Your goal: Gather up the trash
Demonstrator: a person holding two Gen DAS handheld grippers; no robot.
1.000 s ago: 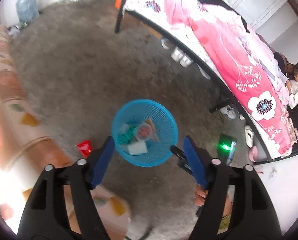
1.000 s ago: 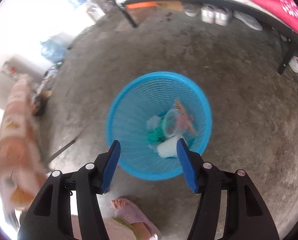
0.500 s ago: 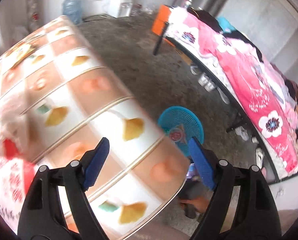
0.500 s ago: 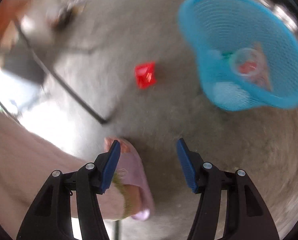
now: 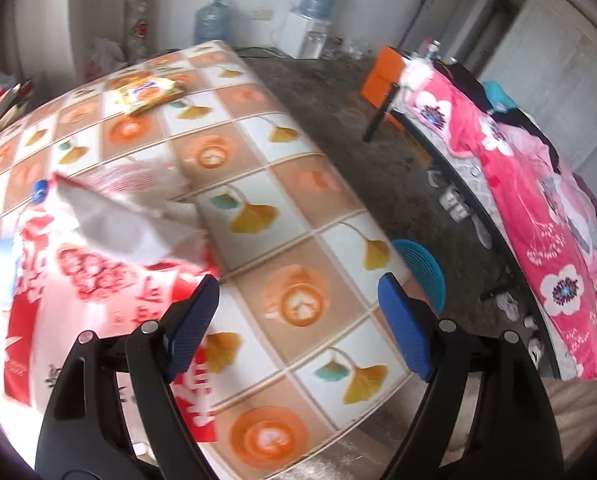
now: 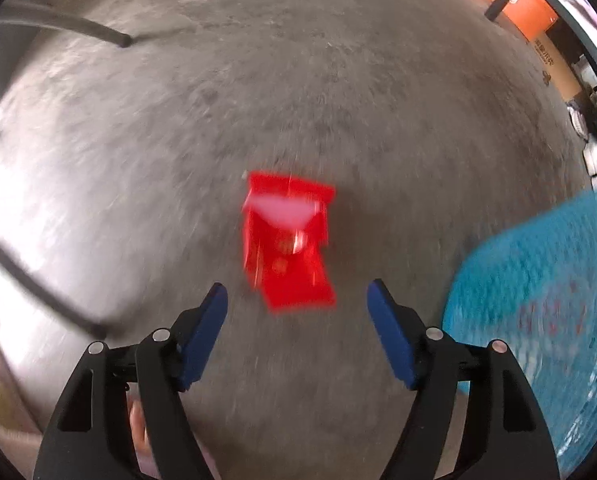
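A red wrapper [image 6: 288, 240] lies on the grey floor, just ahead of my right gripper [image 6: 298, 300], which is open and empty above it. The blue mesh trash basket [image 6: 538, 300] stands to its right; it also shows in the left wrist view [image 5: 424, 266], past the table edge. My left gripper [image 5: 298, 296] is open and empty over a table [image 5: 298, 184] with a patterned cloth. On the table lie a red and white plastic bag [image 5: 98, 264], a crumpled white wrapper [image 5: 118, 220] and a yellow snack packet [image 5: 148, 92].
A bed with a pink floral cover [image 5: 538, 200] runs along the right, with shoes [image 5: 454, 200] under it. Water bottles [image 5: 210, 20] and a dispenser [image 5: 310, 36] stand at the far wall. An orange box [image 6: 526, 4] sits at the far right. Table legs [image 6: 38, 280] cross the floor at left.
My left gripper has swung up from over the basket to over the table. My right gripper has swung left from the basket and closed in on the red wrapper.
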